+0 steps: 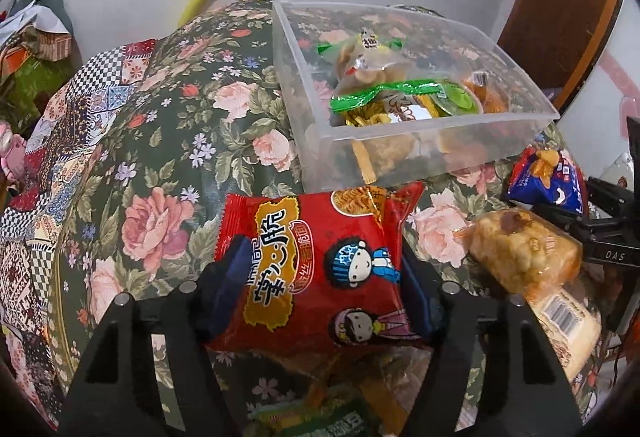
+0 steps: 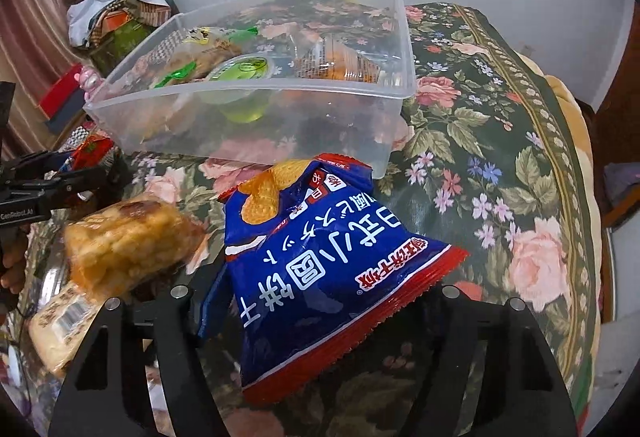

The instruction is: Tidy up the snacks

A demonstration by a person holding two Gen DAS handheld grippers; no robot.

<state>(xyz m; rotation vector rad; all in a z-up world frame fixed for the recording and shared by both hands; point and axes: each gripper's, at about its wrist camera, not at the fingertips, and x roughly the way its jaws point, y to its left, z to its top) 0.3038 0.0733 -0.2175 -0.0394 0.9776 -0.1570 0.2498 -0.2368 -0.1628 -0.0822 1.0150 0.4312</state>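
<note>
red noodle packet [image 1: 320,269] pinched in the left claw [image 1: 316,301], lifted just short of the clear bin [image 1: 440,141] at 1 o'clock. blue biscuit bag [image 2: 320,277] clamped in the right claw [image 2: 320,317], bin [image 2: 256,125] at 11 o'clock. already binned: green-sealed packs [image 1: 396,97], a jelly cup [image 2: 244,71], an orange pack [image 2: 340,61]. still out on the floral bench [image 1: 168,165]: a clear-wrapped crispy cake [image 1: 524,253]. roughly halfway, by the look of it.

One clear bin [image 1: 440,141], one red packet [image 1: 320,265], one blue packet [image 2: 320,277].
</note>
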